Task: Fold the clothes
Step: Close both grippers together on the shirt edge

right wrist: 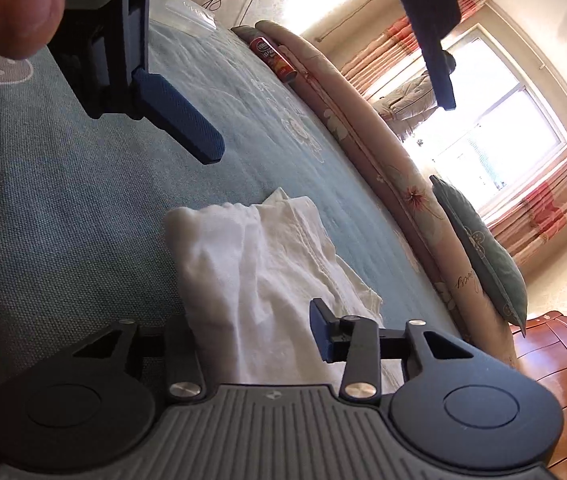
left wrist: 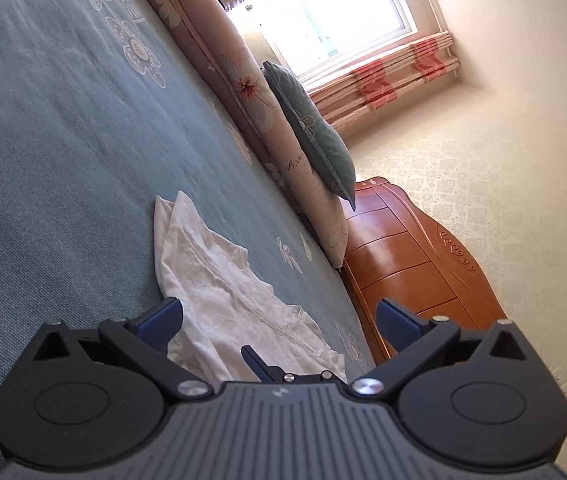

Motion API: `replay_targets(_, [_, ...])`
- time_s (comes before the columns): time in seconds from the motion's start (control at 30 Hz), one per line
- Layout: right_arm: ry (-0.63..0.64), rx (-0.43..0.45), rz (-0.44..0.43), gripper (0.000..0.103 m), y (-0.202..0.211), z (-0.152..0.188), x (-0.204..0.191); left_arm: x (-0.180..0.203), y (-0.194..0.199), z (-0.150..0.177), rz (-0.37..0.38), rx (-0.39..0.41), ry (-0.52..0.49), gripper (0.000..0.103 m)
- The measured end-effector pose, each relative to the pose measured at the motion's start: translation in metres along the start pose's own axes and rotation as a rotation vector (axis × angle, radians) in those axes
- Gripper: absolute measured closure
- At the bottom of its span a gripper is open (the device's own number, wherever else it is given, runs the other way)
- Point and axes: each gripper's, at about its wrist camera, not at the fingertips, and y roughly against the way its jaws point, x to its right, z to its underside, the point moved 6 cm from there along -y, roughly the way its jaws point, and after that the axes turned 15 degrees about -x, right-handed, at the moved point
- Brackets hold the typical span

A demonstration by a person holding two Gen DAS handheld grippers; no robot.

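Observation:
A crumpled white garment (left wrist: pixel 219 296) (right wrist: pixel 267 256) lies on the teal bed cover (left wrist: pixel 51 152) (right wrist: pixel 43 208). In the left wrist view my left gripper (left wrist: pixel 279 316) is open wide, its blue pads (left wrist: pixel 163 320) on either side of the garment's near part and above it. The right wrist view shows the same left gripper (right wrist: pixel 329 128) hanging open above the bed. My right gripper (right wrist: pixel 243 320) is low at the garment's near edge. A raised bunch of the cloth fills the gap between its jaws, and its left finger is partly hidden behind the cloth.
A rolled floral quilt (left wrist: pixel 243 92) (right wrist: pixel 395 184) lines the bed's far side, with a green pillow (left wrist: pixel 315 136) (right wrist: pixel 483 256) leaning on it. A wooden headboard (left wrist: pixel 415 264) stands to the right. A red can (right wrist: pixel 273 56) and a clear plastic bag (right wrist: pixel 183 12) lie further off. A person's fingertip (right wrist: pixel 23 12) shows.

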Motion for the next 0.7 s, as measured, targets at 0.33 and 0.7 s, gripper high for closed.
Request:
replay_targets(0.33, [-0.065,-0.022,-0.136,0.097,0.008,-0.007,0.021,-0.029,-0.02,-0.01,0.045,-0.039,0.196,0.004])
replay_targets(0.7, [-0.195,0.0,-0.237,0.097,0.015,-0.008,0.061,-0.043,-0.091,-0.049,-0.074,-0.256,0.289,0.015])
